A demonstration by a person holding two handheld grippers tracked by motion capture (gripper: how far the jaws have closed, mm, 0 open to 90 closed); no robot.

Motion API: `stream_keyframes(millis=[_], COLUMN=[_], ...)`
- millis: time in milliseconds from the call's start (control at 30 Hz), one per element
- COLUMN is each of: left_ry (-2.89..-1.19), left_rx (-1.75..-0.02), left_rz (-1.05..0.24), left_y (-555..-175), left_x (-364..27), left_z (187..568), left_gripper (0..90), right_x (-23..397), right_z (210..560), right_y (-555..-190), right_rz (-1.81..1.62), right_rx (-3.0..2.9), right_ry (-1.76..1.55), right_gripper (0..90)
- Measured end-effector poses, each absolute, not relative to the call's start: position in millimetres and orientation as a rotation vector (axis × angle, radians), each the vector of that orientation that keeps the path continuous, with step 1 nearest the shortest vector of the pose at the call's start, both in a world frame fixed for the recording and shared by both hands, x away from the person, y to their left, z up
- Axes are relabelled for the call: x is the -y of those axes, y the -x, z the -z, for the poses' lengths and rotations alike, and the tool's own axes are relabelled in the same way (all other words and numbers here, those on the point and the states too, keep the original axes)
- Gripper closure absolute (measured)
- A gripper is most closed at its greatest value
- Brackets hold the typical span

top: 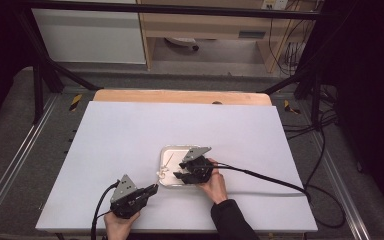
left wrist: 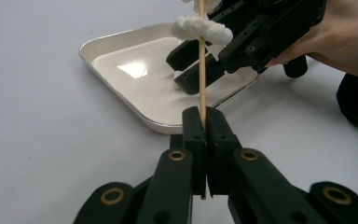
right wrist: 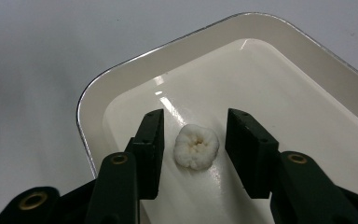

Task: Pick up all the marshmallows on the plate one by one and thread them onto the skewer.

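- My jaws (left wrist: 204,135) are clamped on a wooden skewer (left wrist: 202,70) rising straight ahead.
- A white puffy piece (left wrist: 200,28) sits threaded high on it.
- Beyond my tips lies a white tray (left wrist: 121,70), the other gripper (left wrist: 200,65) above it.

- Shallow white rectangular tray (right wrist: 121,88): glossy enamel-like inside, bright metal rim.
- Thin pale wooden skewer (left wrist: 202,70): smooth, matt.
- White puffy lump (right wrist: 196,146): soft, wrinkled, matt.
- Black gripper jaws: matt plastic, brass-coloured rivets.
- White table top (top: 130,130): smooth, matt.
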State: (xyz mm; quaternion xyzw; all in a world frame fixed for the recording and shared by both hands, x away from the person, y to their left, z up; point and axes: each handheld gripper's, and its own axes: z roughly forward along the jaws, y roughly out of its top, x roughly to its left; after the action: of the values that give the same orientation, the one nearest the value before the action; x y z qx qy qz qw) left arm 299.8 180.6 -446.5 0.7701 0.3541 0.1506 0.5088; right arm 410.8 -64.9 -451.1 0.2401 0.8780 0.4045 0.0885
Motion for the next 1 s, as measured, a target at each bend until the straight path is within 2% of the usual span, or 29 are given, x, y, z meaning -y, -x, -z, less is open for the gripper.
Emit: stream_keyframes(millis=[333,667,1000], left_ry=[-1.854,-1.856,-1.854], left_rx=[-0.852,-0.846,-0.840], left_rz=[-0.363,-0.364,-0.364], left_y=[-299.6,-299.2,-298.1], left_x=[-180.3,-179.2,-178.0], left_z=[446.5,446.6,446.0], left_gripper=[88.1,88.0,88.1], right_x=[64.6,66.1,74.1], right_z=[453.8,451.3,432.3], right_y=[-408.0,-407.5,-404.0], right_rz=[-1.181,-1.180,-1.224], right_rx=[-2.596,-2.590,-2.573], right_ry=[-0.660,-0.675,-0.718], right_gripper=[66.7,69.6,70.5])
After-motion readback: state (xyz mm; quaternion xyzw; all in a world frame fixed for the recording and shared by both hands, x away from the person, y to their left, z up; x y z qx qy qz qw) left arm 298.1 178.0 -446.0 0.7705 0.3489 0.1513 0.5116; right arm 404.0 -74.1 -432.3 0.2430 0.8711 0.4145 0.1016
